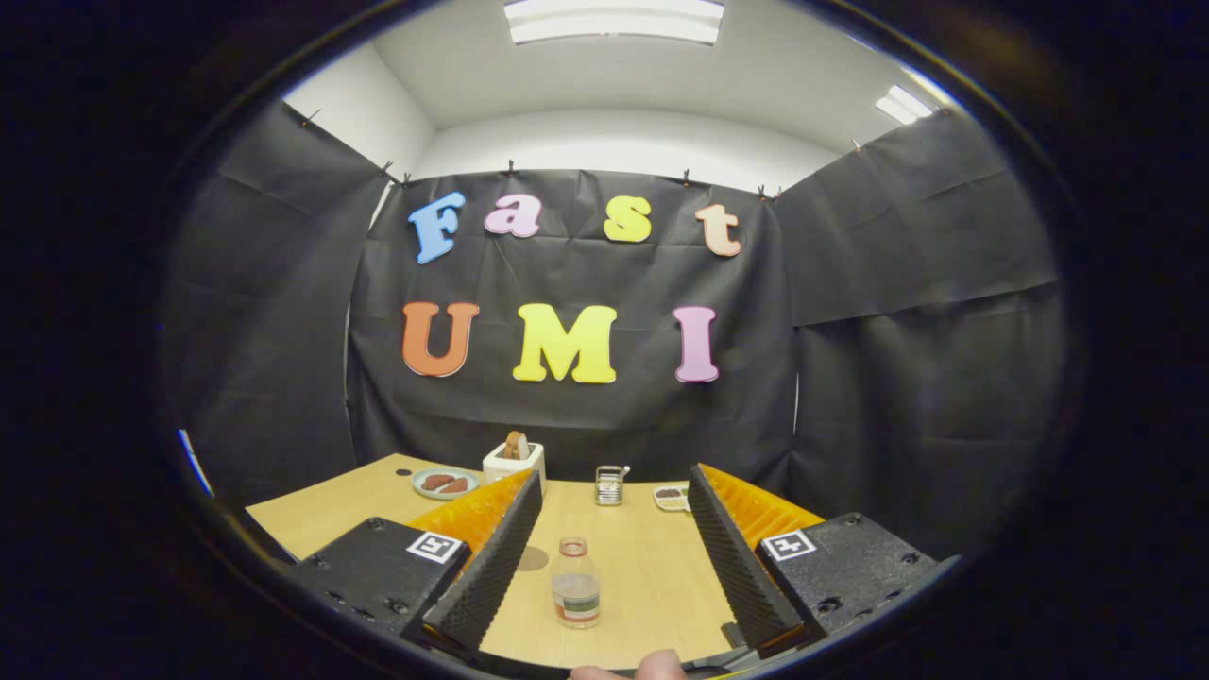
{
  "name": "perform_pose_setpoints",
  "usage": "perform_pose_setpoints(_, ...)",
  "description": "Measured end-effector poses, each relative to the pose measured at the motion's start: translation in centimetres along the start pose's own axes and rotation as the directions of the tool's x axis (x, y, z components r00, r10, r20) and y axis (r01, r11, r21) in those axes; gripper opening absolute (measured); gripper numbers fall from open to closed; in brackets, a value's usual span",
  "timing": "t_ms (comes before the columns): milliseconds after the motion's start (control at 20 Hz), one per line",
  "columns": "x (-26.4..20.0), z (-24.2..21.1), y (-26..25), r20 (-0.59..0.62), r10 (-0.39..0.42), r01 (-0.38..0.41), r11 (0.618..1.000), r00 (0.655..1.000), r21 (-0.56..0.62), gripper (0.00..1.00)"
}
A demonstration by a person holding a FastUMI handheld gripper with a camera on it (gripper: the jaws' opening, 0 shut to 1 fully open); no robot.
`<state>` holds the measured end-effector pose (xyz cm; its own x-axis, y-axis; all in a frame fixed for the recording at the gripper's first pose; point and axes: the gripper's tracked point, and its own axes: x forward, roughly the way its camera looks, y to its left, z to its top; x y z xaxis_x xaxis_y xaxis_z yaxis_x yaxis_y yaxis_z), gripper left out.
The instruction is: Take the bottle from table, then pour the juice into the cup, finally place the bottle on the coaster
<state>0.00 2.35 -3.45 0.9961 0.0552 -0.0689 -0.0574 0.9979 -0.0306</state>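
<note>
- Hand-held gripper (604,557) hovered wide open, empty.
- Coaster (532,558), possibly, lay by the left finger.
- Bottle (575,584) stood upright on the table (652,576) between the fingers, ungrasped; every step remained.

**Bottle sitting between wide-open fingers**

So the gripper (609,557) has its fingers spread wide, touching nothing. The bottle (575,584) stands upright on the wooden surface (642,567) between them, nearer the left finger, with a bit of liquid inside. A round coaster (533,558) lies just left of it. Farther back: a plate (444,483), a white toaster (514,459), a small jar (609,484) and a little dish (671,498).
</note>
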Motion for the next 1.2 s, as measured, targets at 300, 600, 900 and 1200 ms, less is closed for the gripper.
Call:
perform_pose_setpoints(300,0.3,-1.9,0.2,-0.008,0.007,-0.007,1.000,1.000,-0.011,0.99)
perform_pose_setpoints(600,0.7,-6.4,1.0,-0.037,0.012,-0.014,0.999,0.999,-0.038,0.99)
perform_pose_setpoints(900,1.6,-12.1,1.5,-0.106,0.015,-0.022,0.997,0.994,-0.070,1.00)
perform_pose_setpoints(1200,3.6,-18.3,1.8,-0.206,0.030,-0.043,0.997,0.978,-0.060,1.00)
